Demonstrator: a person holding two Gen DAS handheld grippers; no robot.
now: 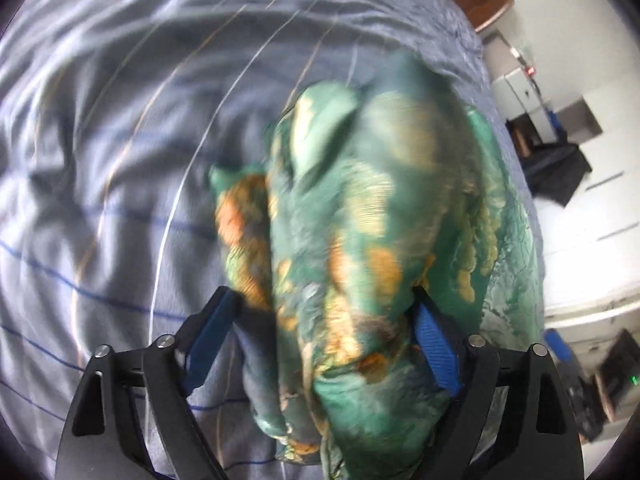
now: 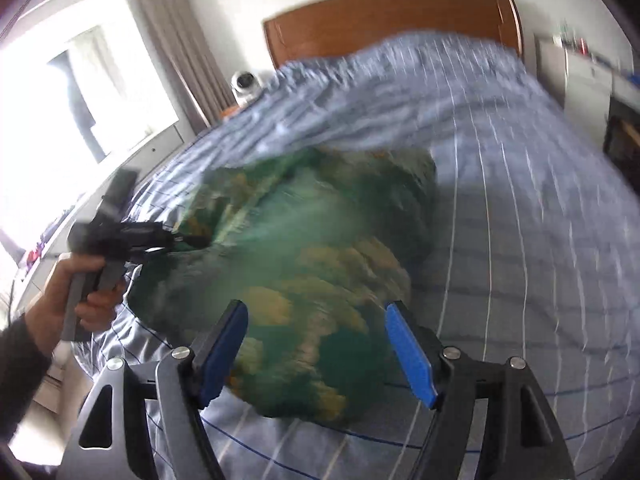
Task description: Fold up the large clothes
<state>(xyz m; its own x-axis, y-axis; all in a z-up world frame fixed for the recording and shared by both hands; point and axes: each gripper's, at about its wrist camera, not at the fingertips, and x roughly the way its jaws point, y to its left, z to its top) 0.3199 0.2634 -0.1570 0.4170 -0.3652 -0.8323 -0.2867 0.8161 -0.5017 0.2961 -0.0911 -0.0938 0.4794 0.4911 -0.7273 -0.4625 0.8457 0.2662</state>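
A green garment with orange and yellow print (image 1: pixel 360 220) lies bunched on the striped blue bed (image 1: pixel 100 200). In the left wrist view my left gripper (image 1: pixel 324 300) has its blue-padded jaws wide apart, with the bundle draped between them and over the right finger (image 1: pixel 434 348). In the right wrist view the garment (image 2: pixel 304 272) is blurred by motion, and my right gripper (image 2: pixel 316 312) is open just above its near end. The left gripper (image 2: pixel 188 240) shows there at the garment's left edge, held by a hand (image 2: pixel 80 288); its fingertips are buried in the cloth.
A wooden headboard (image 2: pixel 380 16) stands at the far end of the bed. A bright window with curtains (image 2: pixel 80 80) is on the left, and a small white device (image 2: pixel 246 82) sits by the headboard. White cabinets and dark objects (image 1: pixel 560 140) line the right side.
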